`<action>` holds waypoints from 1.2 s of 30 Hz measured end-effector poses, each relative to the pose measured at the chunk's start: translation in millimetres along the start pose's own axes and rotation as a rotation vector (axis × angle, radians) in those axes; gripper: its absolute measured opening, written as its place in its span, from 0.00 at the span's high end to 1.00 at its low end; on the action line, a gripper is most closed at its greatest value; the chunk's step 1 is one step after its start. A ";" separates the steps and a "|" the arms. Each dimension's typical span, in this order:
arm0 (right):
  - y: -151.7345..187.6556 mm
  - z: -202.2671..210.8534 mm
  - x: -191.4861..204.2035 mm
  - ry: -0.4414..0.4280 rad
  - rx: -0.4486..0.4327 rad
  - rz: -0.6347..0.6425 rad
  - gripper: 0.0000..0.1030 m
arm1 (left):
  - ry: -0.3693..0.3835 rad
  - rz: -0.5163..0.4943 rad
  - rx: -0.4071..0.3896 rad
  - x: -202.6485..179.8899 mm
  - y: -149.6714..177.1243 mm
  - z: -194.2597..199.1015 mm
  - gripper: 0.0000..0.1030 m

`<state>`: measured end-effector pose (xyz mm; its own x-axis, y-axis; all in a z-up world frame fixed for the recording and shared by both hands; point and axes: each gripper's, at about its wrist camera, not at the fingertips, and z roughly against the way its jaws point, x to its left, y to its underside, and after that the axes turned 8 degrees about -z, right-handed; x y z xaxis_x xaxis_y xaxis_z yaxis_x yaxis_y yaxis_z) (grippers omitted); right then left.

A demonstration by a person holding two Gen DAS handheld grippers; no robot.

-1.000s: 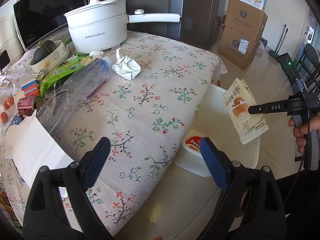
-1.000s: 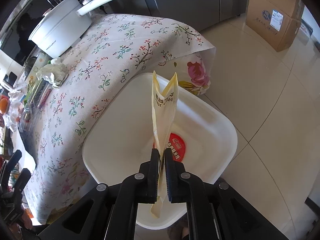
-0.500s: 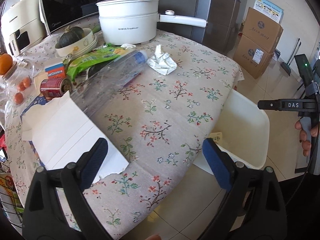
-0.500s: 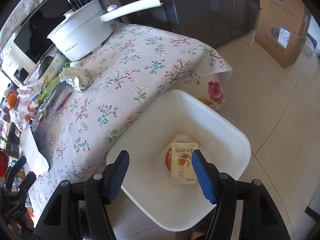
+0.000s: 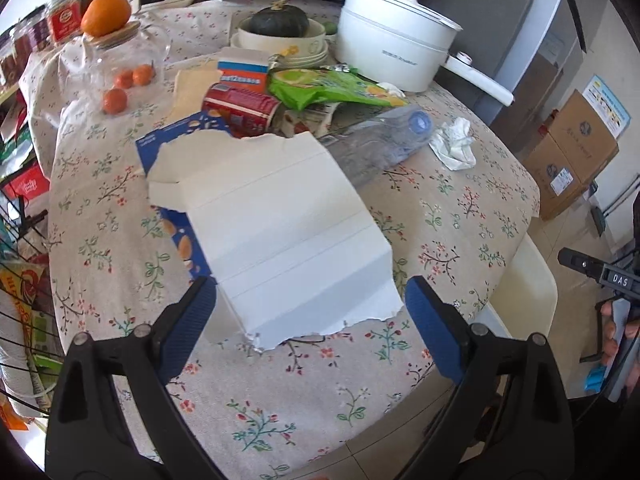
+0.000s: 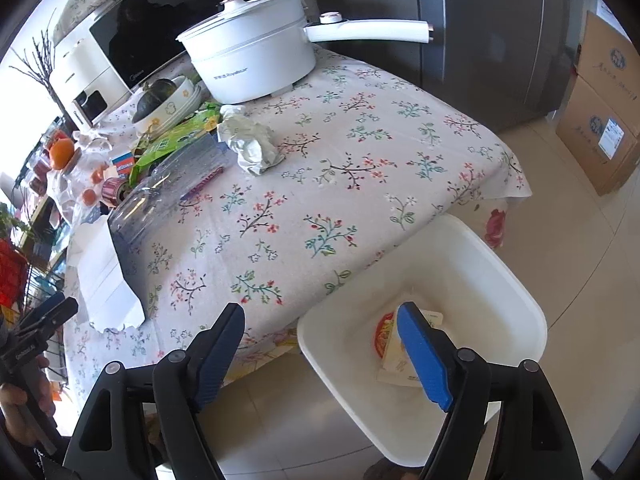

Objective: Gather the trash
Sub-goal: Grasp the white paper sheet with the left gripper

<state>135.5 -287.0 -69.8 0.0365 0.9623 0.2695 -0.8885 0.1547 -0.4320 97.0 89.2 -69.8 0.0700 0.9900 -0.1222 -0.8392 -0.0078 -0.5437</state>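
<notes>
Left wrist: left gripper [image 5: 310, 322] jaws wide apart, empty, above torn box [image 5: 276, 236] on table [image 5: 460, 208].
Right wrist: right gripper [image 6: 320, 354] jaws opening, nothing between; pouch [image 6: 394, 360] lies in bin [image 6: 472, 256].

Setting: domestic kitchen or dining area. Evidence: a table covered with a floral tablecloth [image 6: 360, 168] carries a white electric cooking pot [image 6: 256, 56] with a long handle, a bowl holding a dark green squash [image 5: 280, 24], an orange [image 5: 106, 14] on a glass jar, and food packaging. A microwave oven [image 6: 168, 40] and a white countertop appliance [image 6: 86, 80] stand behind the table. A grey refrigerator [image 6: 480, 20] stands on a tiled floor [image 6: 580, 240], with cardboard boxes [image 6: 604, 112] alongside.
</notes>
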 end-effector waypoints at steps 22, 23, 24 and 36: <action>3.7 -28.3 59.5 -0.002 0.060 0.090 0.22 | 0.272 0.306 0.122 67.6 35.8 -49.2 0.57; 4.4 -28.5 60.2 -0.002 0.062 0.090 0.22 | 0.278 0.306 0.113 66.2 35.5 -48.7 0.57; 4.7 -28.9 60.4 -0.002 0.063 0.091 0.22 | 0.281 0.301 0.106 64.7 34.5 -48.6 0.59; 2.1 -27.3 59.7 -0.007 0.059 0.076 0.22 | 0.263 0.141 -0.007 41.7 12.8 7.2 0.97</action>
<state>148.3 -223.1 -78.1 -0.0354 0.9692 0.2439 -0.9140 0.0672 -0.4000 85.3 131.4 -75.9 0.0909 0.9088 -0.4072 -0.8468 -0.1447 -0.5118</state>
